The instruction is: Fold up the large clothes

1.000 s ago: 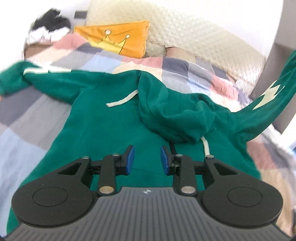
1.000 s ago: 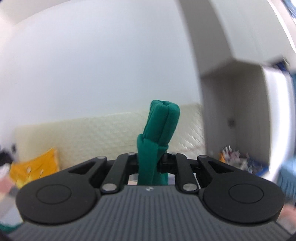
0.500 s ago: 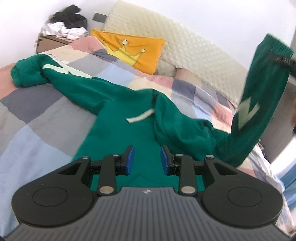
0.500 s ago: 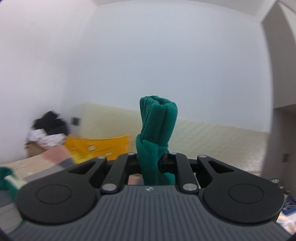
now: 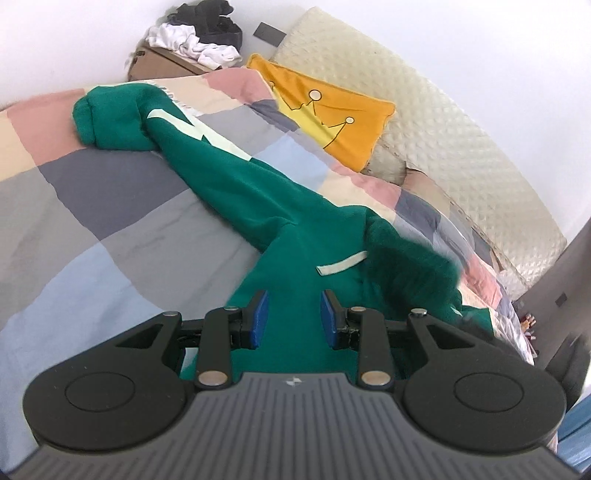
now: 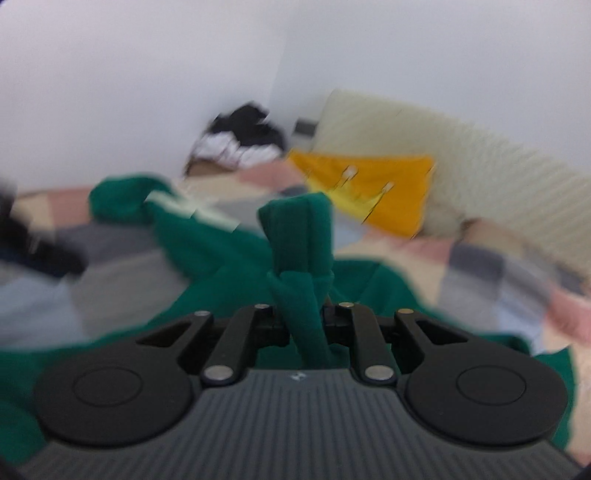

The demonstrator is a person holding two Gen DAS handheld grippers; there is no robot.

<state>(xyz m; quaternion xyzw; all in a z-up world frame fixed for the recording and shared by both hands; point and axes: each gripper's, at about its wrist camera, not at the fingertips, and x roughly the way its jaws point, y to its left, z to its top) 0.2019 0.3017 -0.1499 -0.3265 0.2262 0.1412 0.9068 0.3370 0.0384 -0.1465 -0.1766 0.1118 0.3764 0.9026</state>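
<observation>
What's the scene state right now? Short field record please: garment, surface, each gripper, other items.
garment: green hoodie, spread on the bed, one sleeve stretched toward the far corner
surface: patchwork quilt
left gripper: jaws apart, nothing between the pads, over the hoodie body
right gripper: jaws shut on the sleeve cuff, above the hoodie
drawstring: pale, lying on the chest
other items: yellow crown cushion; cream headboard; clothes pile in the corner
image quality: right wrist view blurred

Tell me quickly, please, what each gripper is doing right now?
Left gripper: open, empty, above the green hoodie.
Right gripper: shut on the hoodie's sleeve cuff.
</observation>
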